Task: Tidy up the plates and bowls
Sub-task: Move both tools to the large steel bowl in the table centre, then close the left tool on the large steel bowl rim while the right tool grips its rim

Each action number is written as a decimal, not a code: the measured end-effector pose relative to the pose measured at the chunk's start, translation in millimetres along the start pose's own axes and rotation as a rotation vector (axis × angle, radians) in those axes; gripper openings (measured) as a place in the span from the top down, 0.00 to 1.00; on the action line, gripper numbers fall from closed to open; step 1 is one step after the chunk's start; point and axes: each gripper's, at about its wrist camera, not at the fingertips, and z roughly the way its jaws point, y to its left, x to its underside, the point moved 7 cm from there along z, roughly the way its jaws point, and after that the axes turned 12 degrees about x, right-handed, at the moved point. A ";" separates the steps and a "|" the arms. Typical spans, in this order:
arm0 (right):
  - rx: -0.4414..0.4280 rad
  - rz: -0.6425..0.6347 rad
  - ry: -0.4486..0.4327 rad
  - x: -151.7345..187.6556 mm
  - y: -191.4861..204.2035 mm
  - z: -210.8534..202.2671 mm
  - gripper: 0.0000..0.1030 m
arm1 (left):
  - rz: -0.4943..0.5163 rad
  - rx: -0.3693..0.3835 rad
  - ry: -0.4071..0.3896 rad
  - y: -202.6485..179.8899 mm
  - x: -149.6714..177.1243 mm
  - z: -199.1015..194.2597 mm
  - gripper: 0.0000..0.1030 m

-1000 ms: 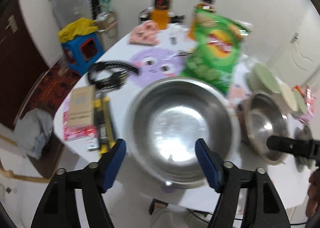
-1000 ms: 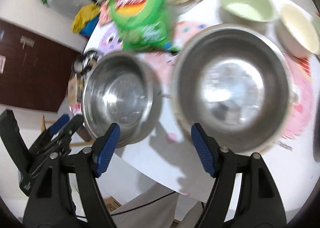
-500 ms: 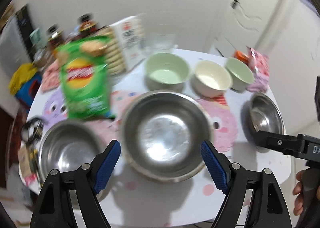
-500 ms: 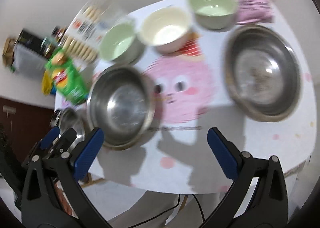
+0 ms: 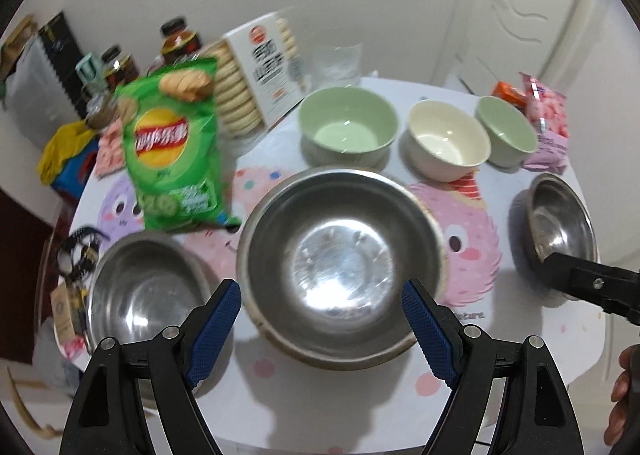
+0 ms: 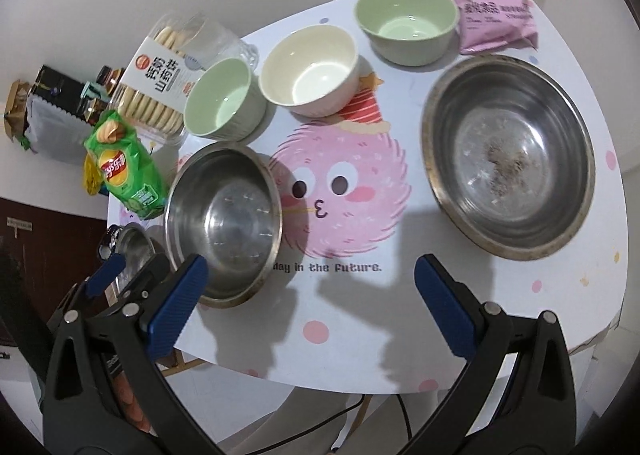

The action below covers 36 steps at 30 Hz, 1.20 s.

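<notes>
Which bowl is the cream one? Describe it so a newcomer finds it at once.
On the white table, find the pink fuzzy cartoon face. Above it stands a row of three ceramic bowls. The cream bowl is the middle one, the only one not green.

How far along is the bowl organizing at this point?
Nothing looks done: three steel bowls and three ceramic bowls sit apart on the table, none stacked. Both tongs, left and right, are open and empty. All grouping remains.
</notes>
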 end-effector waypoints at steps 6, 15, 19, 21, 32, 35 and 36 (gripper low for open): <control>-0.005 -0.030 0.027 -4.1 13.5 12.2 0.00 | -0.014 -0.021 0.014 13.4 3.0 8.0 0.18; 0.020 -0.042 0.090 -13.5 25.3 55.4 0.00 | -0.055 -0.041 0.035 39.4 3.2 35.3 0.18; 0.028 -0.014 0.132 -18.2 26.5 78.1 0.00 | -0.103 -0.038 0.052 54.3 0.5 50.6 0.18; 0.029 -0.008 0.157 -19.7 27.4 87.5 0.00 | -0.109 -0.024 0.063 56.7 -0.6 56.3 0.18; 0.033 -0.029 0.184 -26.8 37.3 105.1 0.00 | -0.084 -0.033 0.108 65.8 -6.3 80.8 0.18; 0.045 -0.040 0.182 -27.6 38.5 110.8 0.02 | -0.088 -0.043 0.134 67.9 -5.3 88.3 0.18; 0.043 -0.043 0.188 -28.1 39.2 114.3 0.03 | -0.084 -0.047 0.138 68.2 -5.1 91.3 0.18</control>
